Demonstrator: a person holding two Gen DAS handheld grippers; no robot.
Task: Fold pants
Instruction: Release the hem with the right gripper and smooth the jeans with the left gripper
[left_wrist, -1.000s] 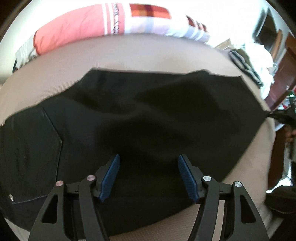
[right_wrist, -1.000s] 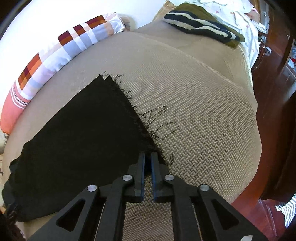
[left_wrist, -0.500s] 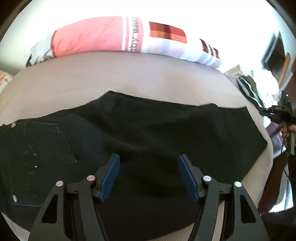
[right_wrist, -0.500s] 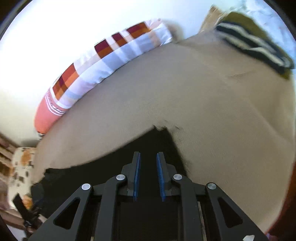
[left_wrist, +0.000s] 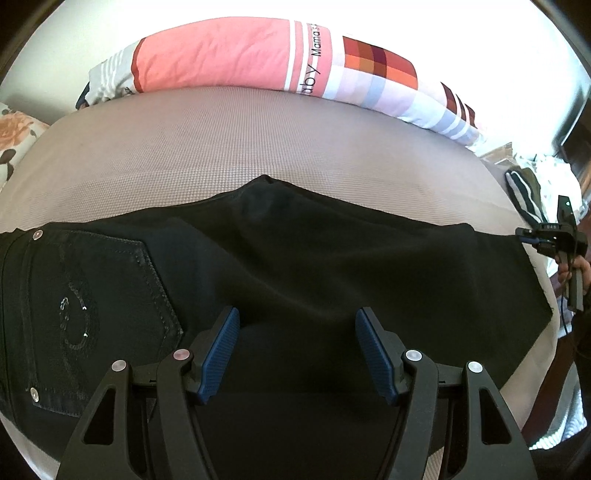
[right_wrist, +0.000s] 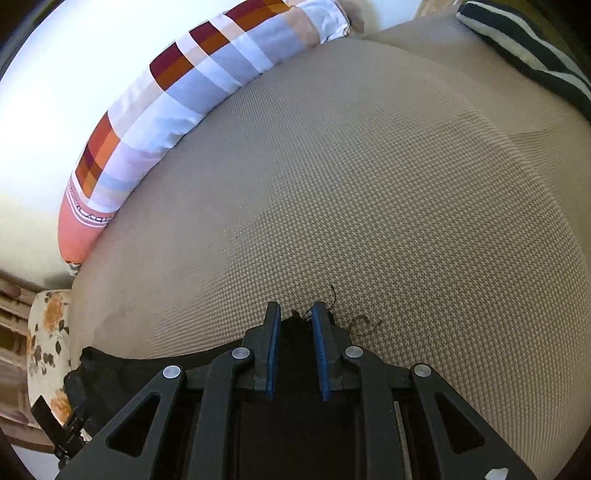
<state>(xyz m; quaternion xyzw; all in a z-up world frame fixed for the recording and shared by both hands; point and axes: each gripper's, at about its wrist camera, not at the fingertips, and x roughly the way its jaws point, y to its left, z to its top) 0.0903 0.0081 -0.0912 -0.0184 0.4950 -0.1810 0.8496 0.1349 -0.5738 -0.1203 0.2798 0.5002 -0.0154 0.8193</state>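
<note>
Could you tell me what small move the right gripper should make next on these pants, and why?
Probably ease the right gripper forward and close it on the frayed hem of the black pants. Its jaws stand slightly apart around that edge, gripping nothing, while the left gripper hangs wide open over the flat pants.

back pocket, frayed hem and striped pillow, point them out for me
back pocket (left_wrist: 110, 295), left wrist view, middle of the stitched panel.
frayed hem (right_wrist: 364, 325), right wrist view, loose threads beside the tongs.
striped pillow (left_wrist: 221, 55), left wrist view, coral section.
</note>
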